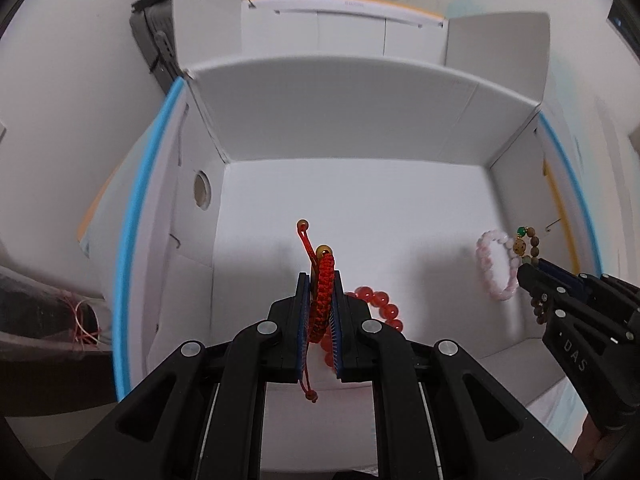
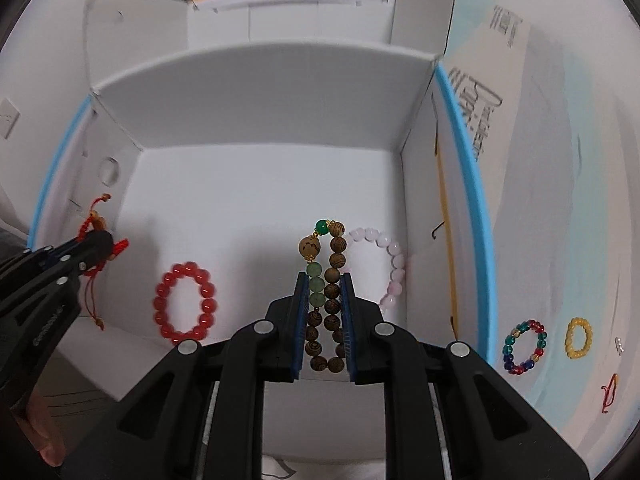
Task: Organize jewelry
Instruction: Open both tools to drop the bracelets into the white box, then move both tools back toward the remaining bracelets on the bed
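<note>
My left gripper (image 1: 320, 280) is shut on a red braided cord bracelet (image 1: 322, 284) with gold beads, held above the floor of the open white box (image 1: 360, 120). It also shows at the left of the right wrist view (image 2: 96, 240). My right gripper (image 2: 323, 280) is shut on a brown wooden bead bracelet (image 2: 332, 280) with green beads, over the box's right side. It also shows in the left wrist view (image 1: 524, 270). A red bead bracelet (image 2: 186, 306) and a pink bead bracelet (image 2: 390, 268) lie on the box floor.
Outside the box on the right lie a multicoloured bead bracelet (image 2: 525, 346), a yellow bead bracelet (image 2: 579, 338), a small red cord piece (image 2: 610, 394) and a tiny clear bead item (image 2: 619, 345). The box walls have blue edges (image 2: 464, 140). White furniture (image 1: 344, 28) stands behind.
</note>
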`<state>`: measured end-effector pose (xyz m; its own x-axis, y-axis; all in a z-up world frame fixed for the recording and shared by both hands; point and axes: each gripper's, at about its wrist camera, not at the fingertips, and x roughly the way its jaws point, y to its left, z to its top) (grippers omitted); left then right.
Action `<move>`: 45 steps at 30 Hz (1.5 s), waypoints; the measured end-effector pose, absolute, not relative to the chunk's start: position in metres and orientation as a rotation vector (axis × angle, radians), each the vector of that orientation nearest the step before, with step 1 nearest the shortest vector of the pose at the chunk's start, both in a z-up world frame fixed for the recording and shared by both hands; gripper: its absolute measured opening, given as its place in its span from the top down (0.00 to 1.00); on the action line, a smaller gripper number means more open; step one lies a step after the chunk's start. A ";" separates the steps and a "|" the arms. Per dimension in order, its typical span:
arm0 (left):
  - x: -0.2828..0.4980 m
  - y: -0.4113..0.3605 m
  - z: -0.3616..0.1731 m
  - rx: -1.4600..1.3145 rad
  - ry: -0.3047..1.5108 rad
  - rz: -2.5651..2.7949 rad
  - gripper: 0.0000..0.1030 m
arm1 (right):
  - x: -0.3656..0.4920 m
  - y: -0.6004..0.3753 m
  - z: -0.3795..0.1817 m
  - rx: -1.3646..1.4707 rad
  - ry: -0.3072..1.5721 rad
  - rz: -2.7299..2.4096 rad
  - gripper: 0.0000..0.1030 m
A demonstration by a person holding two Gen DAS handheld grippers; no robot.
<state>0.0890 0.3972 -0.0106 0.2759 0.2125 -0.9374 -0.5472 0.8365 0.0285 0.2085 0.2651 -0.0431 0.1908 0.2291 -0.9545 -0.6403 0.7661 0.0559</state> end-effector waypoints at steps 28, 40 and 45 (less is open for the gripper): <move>0.069 0.394 0.003 -0.281 1.090 0.576 0.18 | 0.180 0.252 -0.023 -0.377 1.123 0.629 0.29; 0.061 0.366 0.024 -0.272 1.010 0.553 0.06 | 0.188 0.217 0.016 -0.326 1.009 0.608 0.08; 0.064 0.351 0.037 -0.270 0.985 0.527 0.06 | 0.188 0.197 0.032 -0.305 0.967 0.589 0.07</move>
<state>0.0640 0.3510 0.0368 0.4415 0.2999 -0.8457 -0.5375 0.8431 0.0184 0.1880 0.1974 0.0317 0.4292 0.3315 -0.8402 -0.5939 0.8044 0.0141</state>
